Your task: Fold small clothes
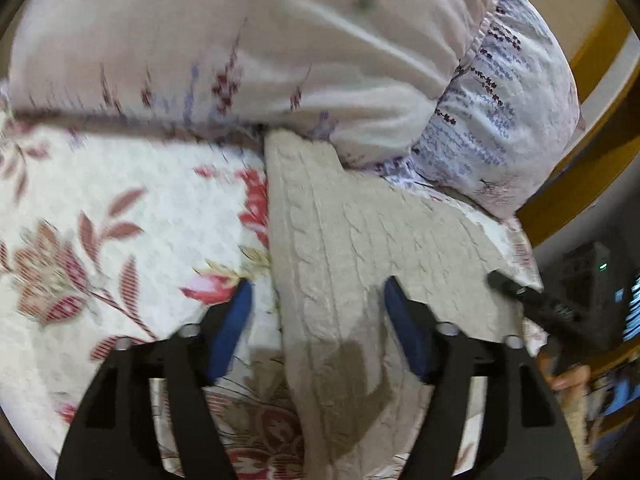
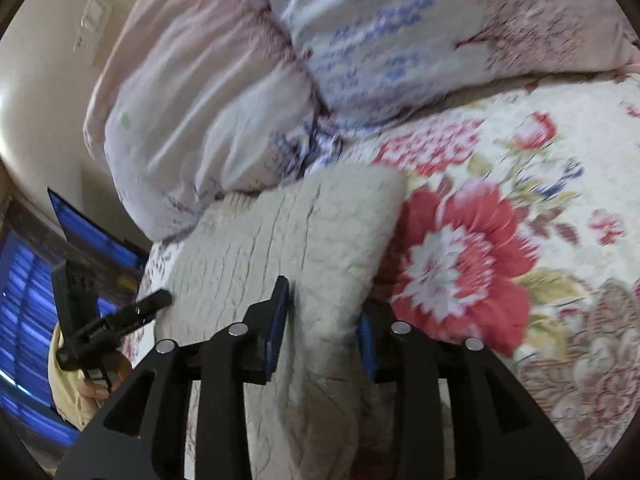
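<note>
A beige cable-knit garment [image 1: 360, 240] lies folded on the floral bedspread [image 1: 120, 208], its far end against the pillows. My left gripper [image 1: 316, 308] is open, its blue pads [image 1: 236, 320] straddling the garment's left edge. In the right wrist view the same garment [image 2: 288, 232] lies ahead. My right gripper [image 2: 324, 320] is open with its jaws on either side of a raised fold of the knit; whether the pads [image 2: 280, 312] press it is unclear. Each view shows the other gripper at the garment's far edge, the right one in the left wrist view [image 1: 532, 300] and the left one in the right wrist view [image 2: 116, 320].
Two pale floral pillows [image 1: 260, 40] are stacked at the head of the bed, also in the right wrist view [image 2: 280, 60]. A wooden bed frame [image 1: 592, 152] is at right. A laptop screen [image 2: 92, 236] and a window with blinds [image 2: 24, 300] lie beyond the bed edge.
</note>
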Demonstrator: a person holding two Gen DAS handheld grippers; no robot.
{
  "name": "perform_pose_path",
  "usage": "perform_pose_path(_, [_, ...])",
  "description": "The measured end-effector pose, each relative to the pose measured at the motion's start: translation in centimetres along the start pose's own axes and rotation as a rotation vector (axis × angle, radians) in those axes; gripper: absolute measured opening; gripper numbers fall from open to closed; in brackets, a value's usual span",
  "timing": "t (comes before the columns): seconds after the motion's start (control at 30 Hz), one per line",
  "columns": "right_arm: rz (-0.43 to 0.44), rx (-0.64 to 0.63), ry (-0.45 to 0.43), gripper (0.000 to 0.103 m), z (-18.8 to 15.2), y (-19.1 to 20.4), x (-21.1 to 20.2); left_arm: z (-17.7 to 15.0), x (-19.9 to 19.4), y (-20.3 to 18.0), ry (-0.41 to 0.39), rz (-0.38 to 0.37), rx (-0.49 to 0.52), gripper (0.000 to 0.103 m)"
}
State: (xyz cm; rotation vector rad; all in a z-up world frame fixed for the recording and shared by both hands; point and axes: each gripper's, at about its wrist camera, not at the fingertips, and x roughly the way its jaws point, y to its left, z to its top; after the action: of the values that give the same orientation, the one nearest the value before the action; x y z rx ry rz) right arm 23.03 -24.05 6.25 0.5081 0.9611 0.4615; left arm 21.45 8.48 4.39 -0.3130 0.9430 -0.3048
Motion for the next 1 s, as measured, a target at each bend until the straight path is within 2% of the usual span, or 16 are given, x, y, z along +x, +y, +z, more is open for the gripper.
perform_pose_path(0.13, [-0.001, 0.038, -0.032, 0.034, 0.9, -0.1, 0.5, -0.2, 0.2, -0.7, 0.014, 0.009, 0.018, 0.077])
perform_pose_path(0.17, [-0.021, 0.007, -0.042, 0.018, 0.9, 0.4, 0.7, -0.3, 0.3, -0.8, 0.014, 0.022, 0.025, 0.078])
perform_pose_path(0.2, [-0.053, -0.057, -0.071, 0.011, 0.8, 1.3, 0.6, -0.4, 0.4, -0.9, 0.013, 0.033, 0.032, 0.078])
perform_pose_path(0.27, [-0.135, -0.128, -0.128, 0.010, 0.8, 2.7, 0.6, -0.4, 0.6, -1.2, 0.003, 0.061, 0.051, 0.079])
perform_pose_path(0.33, [-0.202, -0.136, -0.144, 0.009, 0.9, 2.6, 0.7, -0.3, 0.7, -1.7, -0.007, 0.099, 0.077, 0.081])
perform_pose_path(0.4, [-0.283, -0.114, -0.115, 0.009, 1.0, 1.6, 1.8, -0.4, 0.6, -1.9, -0.013, 0.116, 0.096, 0.083])
perform_pose_path(0.5, [-0.346, -0.097, -0.073, 0.009, 0.9, 0.6, 3.2, -0.6, 1.0, -2.3, -0.012, 0.143, 0.128, 0.084])
perform_pose_path(0.57, [-0.386, -0.126, -0.060, 0.011, 1.0, 1.1, 3.3, -1.0, 1.5, -2.9, -0.017, 0.203, 0.180, 0.085])
perform_pose_path(0.6, [-0.403, -0.139, -0.056, 0.017, 1.0, 1.4, 3.1, -1.1, 1.7, -3.0, -0.022, 0.219, 0.195, 0.085])
perform_pose_path(0.7, [-0.407, -0.154, -0.095, 0.028, 0.7, 2.3, 1.4, -1.2, 1.1, -3.0, -0.035, 0.226, 0.194, 0.085])
perform_pose_path(0.83, [-0.308, -0.247, -0.171, 0.030, -1.0, 4.9, -2.2, -1.5, -0.3, -2.8, -0.044, 0.204, 0.185, 0.086])
perform_pose_path(0.93, [-0.238, -0.337, -0.124, 0.042, -2.8, 7.0, -2.3, -2.3, -0.9, -2.7, -0.058, 0.218, 0.200, 0.087])
perform_pose_path(1.0, [-0.244, -0.370, -0.063, 0.051, -3.7, 7.2, -1.4, -2.6, -0.6, -2.8, -0.061, 0.235, 0.217, 0.088])
